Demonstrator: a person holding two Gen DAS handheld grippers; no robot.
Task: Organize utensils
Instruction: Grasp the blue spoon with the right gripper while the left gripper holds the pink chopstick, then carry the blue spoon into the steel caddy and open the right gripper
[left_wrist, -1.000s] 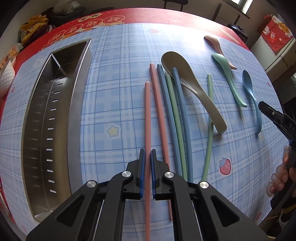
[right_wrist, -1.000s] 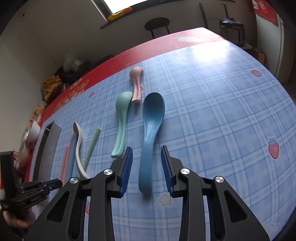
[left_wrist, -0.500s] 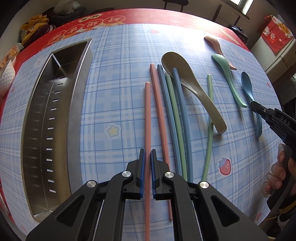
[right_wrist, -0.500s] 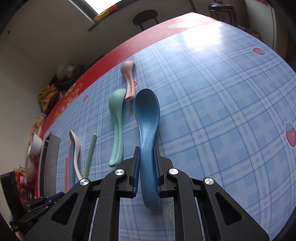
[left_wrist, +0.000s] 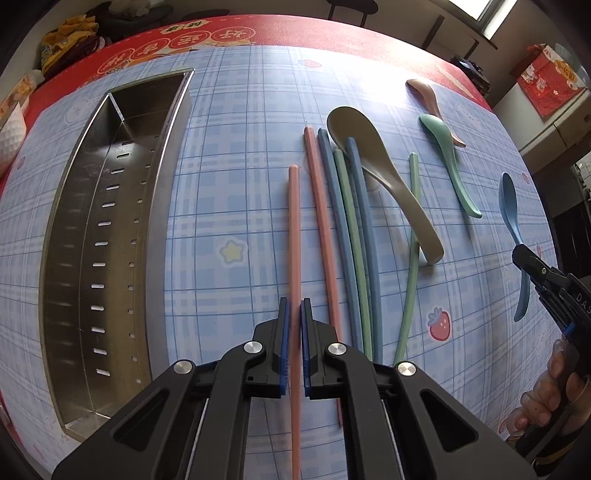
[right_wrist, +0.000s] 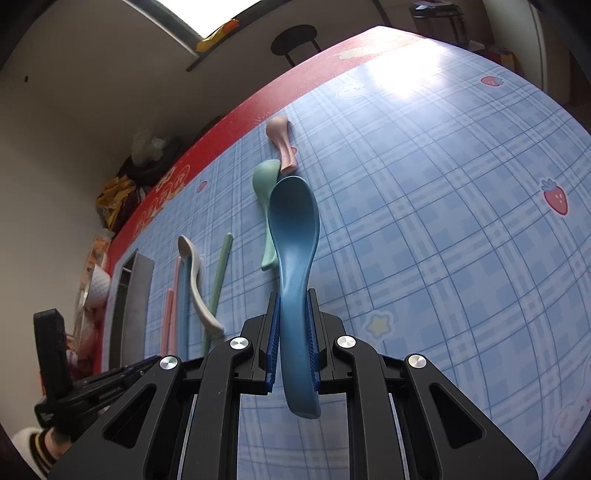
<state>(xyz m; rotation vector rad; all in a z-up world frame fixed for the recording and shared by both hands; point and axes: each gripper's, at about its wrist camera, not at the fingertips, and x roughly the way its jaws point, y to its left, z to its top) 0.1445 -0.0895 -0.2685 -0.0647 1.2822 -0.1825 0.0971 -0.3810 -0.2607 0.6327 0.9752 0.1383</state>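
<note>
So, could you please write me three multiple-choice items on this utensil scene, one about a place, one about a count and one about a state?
1. Where does the metal tray lie in the left wrist view?
A. left of the chopsticks
B. right of the spoons
C. between chopsticks and spoons

2. How many spoons show in the left wrist view?
A. two
B. four
C. six

3. What does the right gripper hold?
A. nothing
B. a green chopstick
C. the blue spoon

Answers:
1. A: the tray sits at the left, with the pink chopstick in the left gripper and the other sticks to its right.
2. B: beige spoon, pink spoon, green spoon and blue one.
3. C: its blue pads press both sides of the blue spoon's handle.
</note>
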